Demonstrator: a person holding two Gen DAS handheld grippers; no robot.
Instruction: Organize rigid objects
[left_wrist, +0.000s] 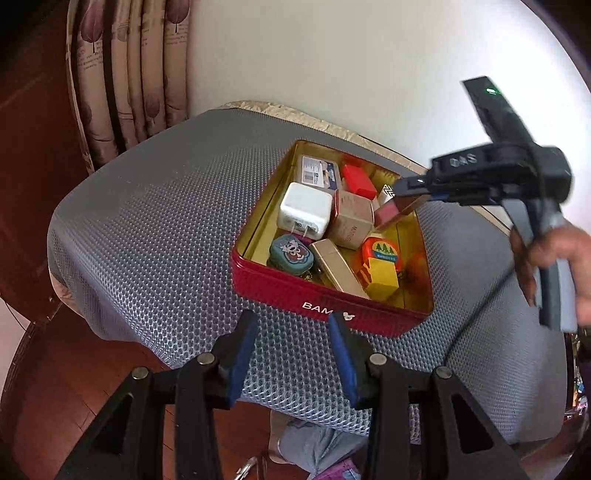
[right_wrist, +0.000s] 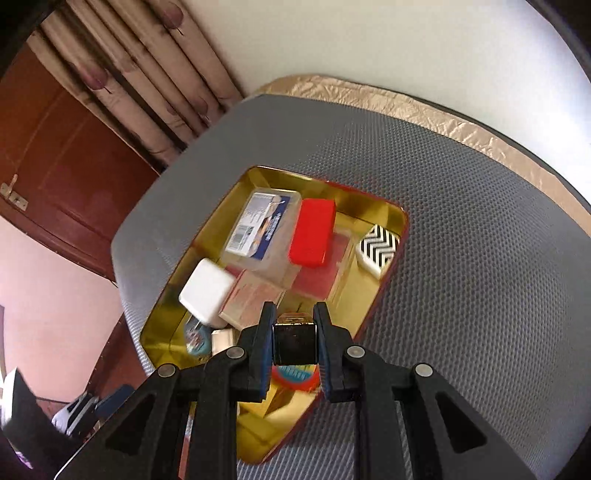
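Note:
A red tin (left_wrist: 325, 301) with a gold inside (right_wrist: 369, 201) lies on a grey mesh cushion (left_wrist: 155, 236). It holds a white charger (left_wrist: 304, 208), a red box (right_wrist: 312, 236), a clear card case (right_wrist: 262, 225), a zigzag-patterned box (right_wrist: 378, 245), a beige box (left_wrist: 351, 218), a blue round tin (left_wrist: 291, 253), a gold bar box (left_wrist: 338, 267) and a yellow-orange toy (left_wrist: 380, 266). My right gripper (right_wrist: 293, 314) hangs over the tin's middle, shut on a small dark shiny box (right_wrist: 295, 343). My left gripper (left_wrist: 293, 321) is open and empty, just in front of the tin's near wall.
A person's hand (left_wrist: 561, 254) holds the right gripper's handle at the right edge. The cushion is bordered by a gold cloth (right_wrist: 406, 103) against a white wall. Patterned curtains (left_wrist: 129, 74) and a wooden door (right_wrist: 74, 155) stand to the left. Dark wood floor lies below.

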